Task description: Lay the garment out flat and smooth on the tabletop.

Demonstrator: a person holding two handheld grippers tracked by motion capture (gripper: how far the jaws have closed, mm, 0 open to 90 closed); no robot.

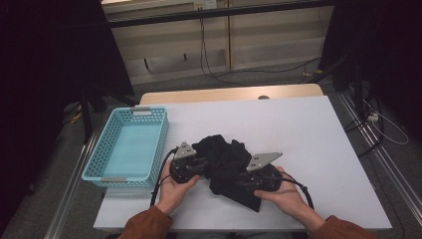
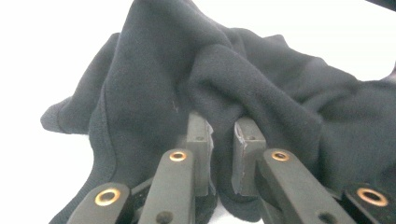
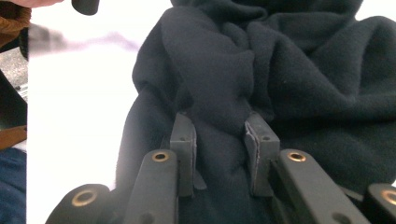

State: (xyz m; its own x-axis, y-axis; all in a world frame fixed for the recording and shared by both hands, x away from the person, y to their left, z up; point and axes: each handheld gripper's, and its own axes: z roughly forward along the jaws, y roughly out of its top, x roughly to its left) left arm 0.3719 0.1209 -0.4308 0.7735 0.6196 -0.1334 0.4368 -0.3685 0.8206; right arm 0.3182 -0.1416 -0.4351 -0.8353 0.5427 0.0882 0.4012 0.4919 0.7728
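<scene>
A crumpled black fleece cloth [image 1: 224, 152] lies in the middle of the white table [image 1: 298, 129], near the front edge. My left gripper [image 1: 200, 165] comes at it from the left, and its jaws pinch a fold of the cloth [image 2: 154, 70] between the pads [image 2: 201, 135]. From the right, my right gripper [image 1: 240, 179] holds a thicker fold of the same cloth [image 3: 317, 70], bunched between its pads [image 3: 259, 135]. In the gripper views, the left gripper [image 2: 223, 128] has a narrow gap and the right gripper [image 3: 223, 126] a wider one. A hand holds each gripper.
A light blue perforated basket [image 1: 130, 147] with nothing in it stands at the table's left edge, close to my left gripper. The white surface stretches bare behind and to the right of the cloth. Cables and stands lie on the floor beyond the table.
</scene>
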